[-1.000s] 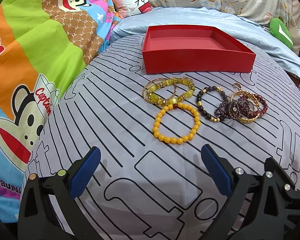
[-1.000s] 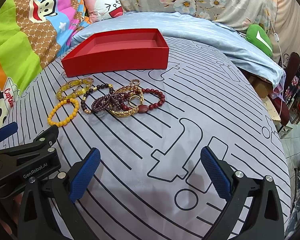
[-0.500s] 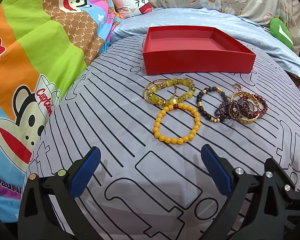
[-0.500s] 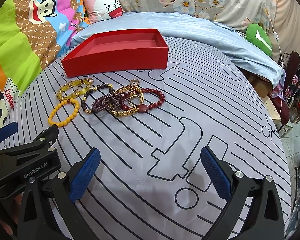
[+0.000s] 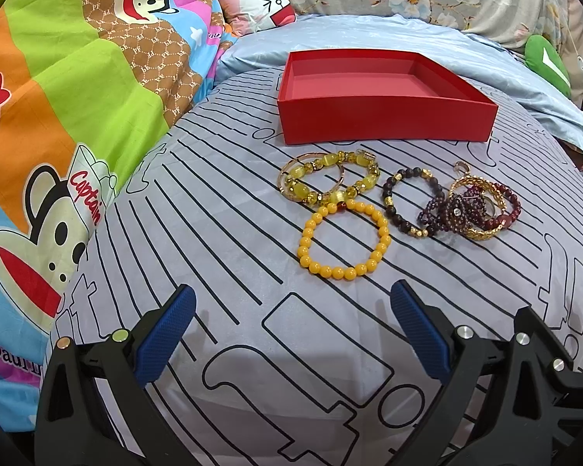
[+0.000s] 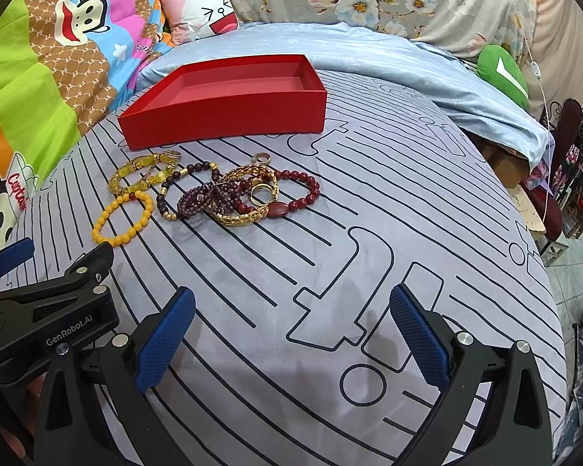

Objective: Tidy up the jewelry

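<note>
An empty red box (image 5: 384, 120) (image 6: 221, 116) sits at the far side of the striped grey bedsheet. In front of it lie several bracelets: a yellow bead bracelet (image 5: 344, 239) (image 6: 122, 219), a green-yellow stone bracelet (image 5: 330, 182) (image 6: 142, 173), a dark bead bracelet (image 5: 412, 202) (image 6: 186, 190), and a tangled pile of purple, gold and red ones (image 5: 472, 209) (image 6: 245, 198). My left gripper (image 5: 291, 330) is open and empty, just short of the yellow bracelet. My right gripper (image 6: 291, 330) is open and empty, well short of the pile.
A colourful cartoon quilt (image 5: 58, 116) lies along the left. A light blue duvet (image 6: 408, 62) and pillows lie behind the box. The bed's right edge (image 6: 540, 272) drops toward furniture and floor. The left gripper's body (image 6: 39, 310) shows at the right view's lower left.
</note>
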Available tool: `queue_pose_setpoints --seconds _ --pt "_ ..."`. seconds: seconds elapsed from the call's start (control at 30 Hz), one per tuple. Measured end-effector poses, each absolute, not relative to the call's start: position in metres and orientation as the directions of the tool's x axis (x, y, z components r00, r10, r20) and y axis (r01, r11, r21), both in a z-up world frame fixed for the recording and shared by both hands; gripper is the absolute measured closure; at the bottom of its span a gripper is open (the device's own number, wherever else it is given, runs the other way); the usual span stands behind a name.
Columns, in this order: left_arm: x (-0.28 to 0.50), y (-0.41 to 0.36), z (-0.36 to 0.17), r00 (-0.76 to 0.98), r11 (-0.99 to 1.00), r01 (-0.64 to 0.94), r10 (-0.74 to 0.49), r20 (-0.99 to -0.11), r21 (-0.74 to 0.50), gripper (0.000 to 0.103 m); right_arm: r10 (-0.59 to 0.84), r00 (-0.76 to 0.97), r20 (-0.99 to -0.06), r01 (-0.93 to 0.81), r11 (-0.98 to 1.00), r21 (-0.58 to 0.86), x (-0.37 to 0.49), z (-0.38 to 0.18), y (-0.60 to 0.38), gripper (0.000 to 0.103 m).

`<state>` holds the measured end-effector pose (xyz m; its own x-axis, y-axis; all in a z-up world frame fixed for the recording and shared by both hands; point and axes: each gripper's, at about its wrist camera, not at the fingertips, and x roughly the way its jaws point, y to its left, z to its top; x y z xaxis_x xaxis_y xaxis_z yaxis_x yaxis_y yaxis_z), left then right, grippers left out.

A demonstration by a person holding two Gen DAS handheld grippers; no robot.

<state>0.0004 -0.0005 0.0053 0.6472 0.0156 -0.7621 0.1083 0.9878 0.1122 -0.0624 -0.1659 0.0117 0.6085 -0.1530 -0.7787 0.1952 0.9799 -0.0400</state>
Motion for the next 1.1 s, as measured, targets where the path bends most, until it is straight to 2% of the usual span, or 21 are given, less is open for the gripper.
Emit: queue_pose_setpoints --seconds 1.1 --pt "0.0018 0.0006 0.0042 0.647 0.987 0.107 0.022 -0.762 0.119 0.008 -0.155 0.612 -0.776 0.192 0.980 -0.043 -0.0625 0.0131 -0.1663 0.006"
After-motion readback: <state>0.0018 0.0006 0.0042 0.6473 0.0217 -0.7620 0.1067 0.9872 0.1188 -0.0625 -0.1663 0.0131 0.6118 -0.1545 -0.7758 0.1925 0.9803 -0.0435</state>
